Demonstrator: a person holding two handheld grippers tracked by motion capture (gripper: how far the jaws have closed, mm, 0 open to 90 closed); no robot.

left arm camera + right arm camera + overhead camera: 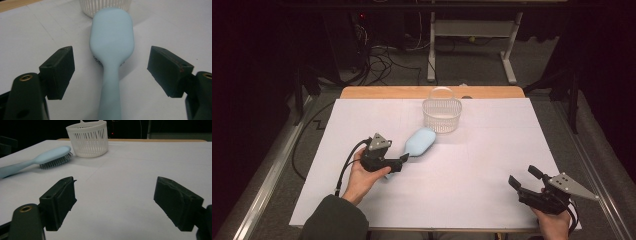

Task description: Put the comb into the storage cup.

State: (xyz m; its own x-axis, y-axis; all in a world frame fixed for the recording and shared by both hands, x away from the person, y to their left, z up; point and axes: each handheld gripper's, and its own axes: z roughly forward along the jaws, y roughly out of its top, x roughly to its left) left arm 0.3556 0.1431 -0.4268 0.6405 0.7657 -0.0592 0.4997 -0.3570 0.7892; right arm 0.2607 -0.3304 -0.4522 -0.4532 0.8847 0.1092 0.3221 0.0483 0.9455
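Scene: a person sits at a white tabletop (472, 170) with a two-jaw gripper in each hand, seen from above.
Hairbrush: a pale blue hairbrush (419, 141) lies bristles down left of centre, its head toward the far edge, its handle pointing back at the person's left hand.
Basket: a white slatted basket (442, 114) with a thin bail handle stands upright just beyond the brush head, close beside it; contact between the two cannot be told.
Left gripper: the left gripper (402, 161) sits at the handle end of the brush. In the left gripper view the jaws stand wide on either side of the handle, and the pads (60, 72) are clear of it, holding nothing.
Right gripper: the right gripper (526, 178) is at the near right corner, well apart from brush and basket, its jaws spread wide over bare tabletop, holding nothing.
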